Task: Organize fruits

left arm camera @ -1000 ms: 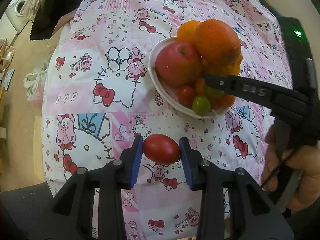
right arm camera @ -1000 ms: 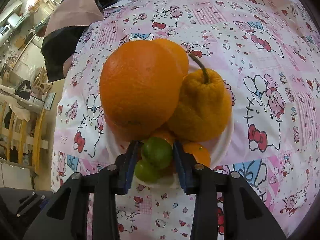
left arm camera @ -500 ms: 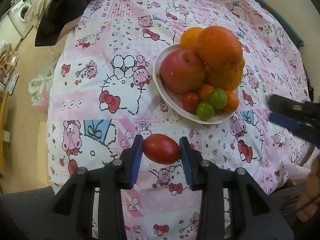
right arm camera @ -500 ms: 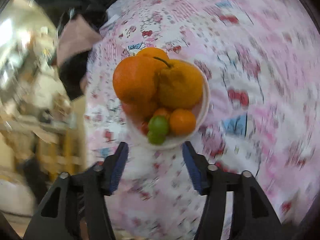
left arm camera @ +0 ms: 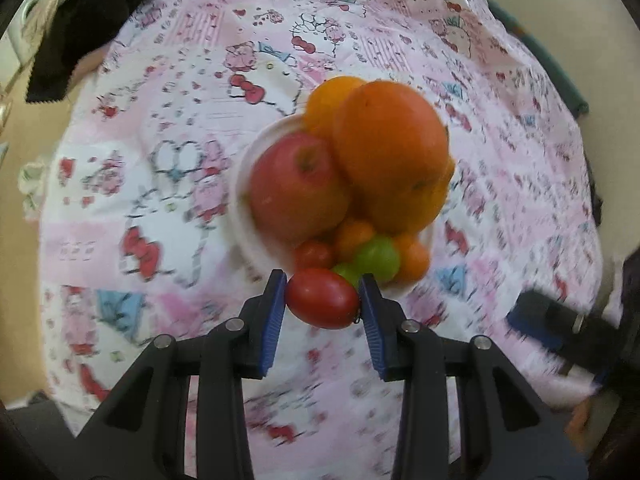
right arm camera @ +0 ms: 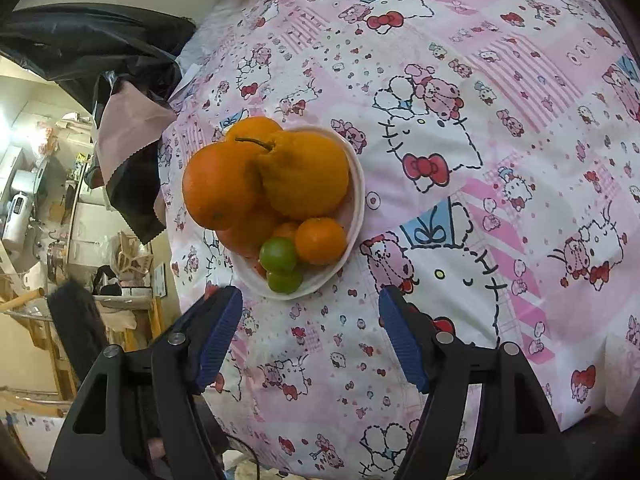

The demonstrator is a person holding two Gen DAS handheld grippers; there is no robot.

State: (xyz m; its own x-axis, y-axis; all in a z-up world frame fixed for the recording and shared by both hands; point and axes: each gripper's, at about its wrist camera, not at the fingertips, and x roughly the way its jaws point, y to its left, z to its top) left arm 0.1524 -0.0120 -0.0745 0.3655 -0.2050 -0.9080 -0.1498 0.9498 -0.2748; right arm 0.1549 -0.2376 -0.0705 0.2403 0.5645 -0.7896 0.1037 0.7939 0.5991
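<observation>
On a table draped in a pink cartoon-cat cloth [right arm camera: 500,128], a white bowl [right arm camera: 358,184] sat heaped with fruit. Seen from the left wrist camera, the left gripper [left arm camera: 322,304] was clamped on a red plum tomato [left arm camera: 322,303], one blue pad pressing each end, and held it just at the bowl's near edge. Whether the tomato hung above the rim or slightly short of it could not be told, and the view was blurred.

Inside the bowl, a red apple [left arm camera: 298,186] lay beside a large orange [left arm camera: 390,152], with a second orange [left arm camera: 326,100] behind them. Small fruits crowded the near side: a little red tomato [left arm camera: 314,254], two green ones [left arm camera: 378,258], and small orange ones [left arm camera: 412,258]. From the right wrist camera, a bumpy stemmed citrus [right arm camera: 306,174] also showed, leaning against the large orange.

The right gripper [right arm camera: 310,338] was empty, its jaws spread wide, hovering well short of the bowl above the cloth. A dark cloth or bag [right arm camera: 100,40] lay at the table's far corner.

The step in hand appeared to be bringing the tomato to the bowl to join the other fruit. The next move would likely call for carrying it over the rim, lowering it into a gap among the small fruits, and releasing gently, since the pile looked full and a dropped tomato might roll off.
</observation>
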